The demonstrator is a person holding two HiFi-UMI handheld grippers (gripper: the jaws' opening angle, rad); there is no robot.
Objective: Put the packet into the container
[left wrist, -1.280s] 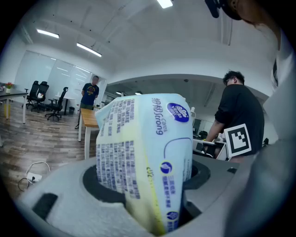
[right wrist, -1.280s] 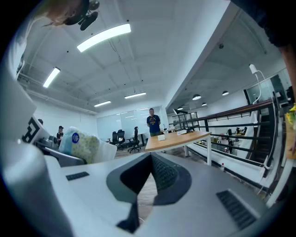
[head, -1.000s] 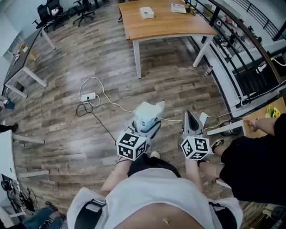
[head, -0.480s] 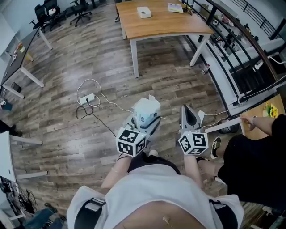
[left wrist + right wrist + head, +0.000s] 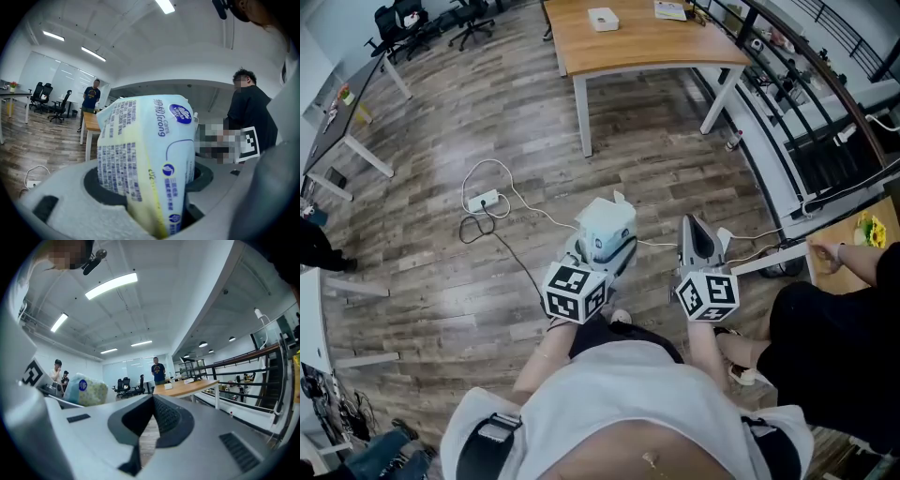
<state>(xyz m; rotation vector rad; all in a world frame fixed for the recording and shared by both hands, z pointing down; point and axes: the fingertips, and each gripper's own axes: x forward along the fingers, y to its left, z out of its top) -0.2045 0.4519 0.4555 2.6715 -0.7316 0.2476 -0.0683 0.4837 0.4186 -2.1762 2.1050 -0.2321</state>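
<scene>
**Packet pinched in my left jaws, right jaws closed on nothing**

The packet, a soft pale blue and yellow pack with blue print, stands upright between the jaws of my left gripper. The jaws are spread wide around its lower part and press on it from both sides. Most of the pack rises clear above them. I hold it in the air in front of my body, over the wooden floor, touching nothing else.

Just to the right of it, my right gripper points ahead at about the same height. Its jaws are pressed together at the tips, with nothing between them; only a sliver of floor shows through the gap lower down. The two grippers are near each other but apart.

On the floor beyond the packet lies a white power strip with a looping cable. Farther off stands a wooden desk carrying a small white box near its far edge. A person in dark clothes stands close at my right.
</scene>
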